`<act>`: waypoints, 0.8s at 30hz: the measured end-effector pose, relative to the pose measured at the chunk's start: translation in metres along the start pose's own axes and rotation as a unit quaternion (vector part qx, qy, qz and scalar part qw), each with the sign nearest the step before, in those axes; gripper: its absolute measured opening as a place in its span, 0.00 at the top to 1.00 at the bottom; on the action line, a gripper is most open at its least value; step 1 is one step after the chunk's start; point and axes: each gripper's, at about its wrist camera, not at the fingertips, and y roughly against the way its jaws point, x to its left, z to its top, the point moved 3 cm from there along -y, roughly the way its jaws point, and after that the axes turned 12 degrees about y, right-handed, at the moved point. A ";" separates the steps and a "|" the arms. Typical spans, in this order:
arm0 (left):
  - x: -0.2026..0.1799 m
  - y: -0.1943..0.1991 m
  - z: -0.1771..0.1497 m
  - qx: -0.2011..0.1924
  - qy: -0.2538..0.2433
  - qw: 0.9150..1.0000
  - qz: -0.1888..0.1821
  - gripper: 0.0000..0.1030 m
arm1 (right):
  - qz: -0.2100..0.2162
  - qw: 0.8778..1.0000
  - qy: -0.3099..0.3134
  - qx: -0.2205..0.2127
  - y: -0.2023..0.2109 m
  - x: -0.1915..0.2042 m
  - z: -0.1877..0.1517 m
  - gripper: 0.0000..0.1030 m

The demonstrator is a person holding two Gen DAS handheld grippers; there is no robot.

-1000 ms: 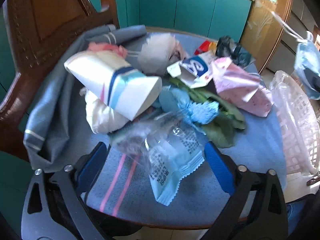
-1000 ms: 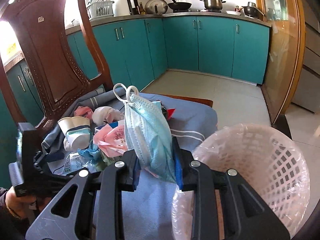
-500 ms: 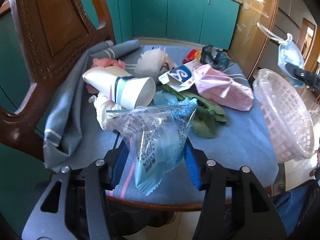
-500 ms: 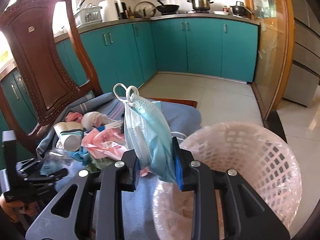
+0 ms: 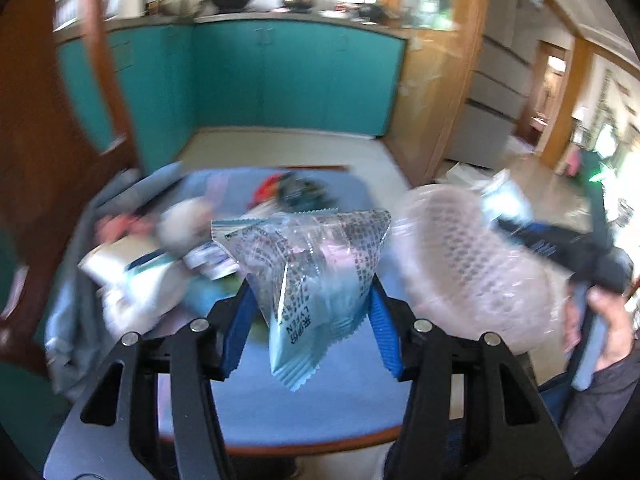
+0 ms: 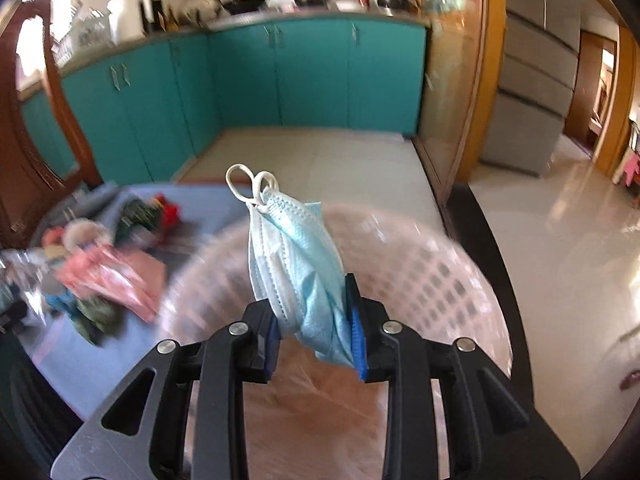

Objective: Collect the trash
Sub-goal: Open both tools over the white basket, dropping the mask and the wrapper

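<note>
We hold a blue face mask (image 6: 298, 276) in our right gripper (image 6: 314, 330). Its jaws are squeezed tight on the mask's lower part. The mask is folded and stands up tall, with its long side going up and down and its white ear loops on top. It hangs just over the pink basket (image 6: 448, 280), which sits at the right edge of the table (image 5: 280, 408).

Our left gripper (image 5: 312, 332) pinches a clear snack wrapper (image 5: 308, 264) and holds it up in the air, above the near edge of the table. The wrapper's wide open end points up and its blue zigzag end hangs down.

We think we are at the drop-in step. Next we need to open the right jaws so the mask falls into the basket, then bring the wrapper across to it.

More trash lies in a blurry pile (image 5: 160, 248) on the left side of the table.
</note>
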 end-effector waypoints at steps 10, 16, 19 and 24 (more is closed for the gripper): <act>-0.119 -0.064 -0.008 0.061 -0.076 0.988 -0.116 0.43 | 0.039 0.975 -0.206 -0.071 0.024 -0.070 -0.011 0.19; -0.143 -0.077 -0.016 0.056 -0.091 0.988 -0.112 0.12 | 0.046 0.962 -0.250 -0.097 0.026 -0.083 -0.008 0.19; -0.133 -0.075 -0.016 0.040 -0.093 0.992 -0.079 0.10 | 0.054 0.965 -0.238 -0.093 0.023 -0.076 -0.004 0.19; -0.072 -0.062 -0.009 0.006 -0.051 0.999 0.008 0.08 | 0.062 0.973 -0.200 -0.092 0.023 -0.050 0.006 0.19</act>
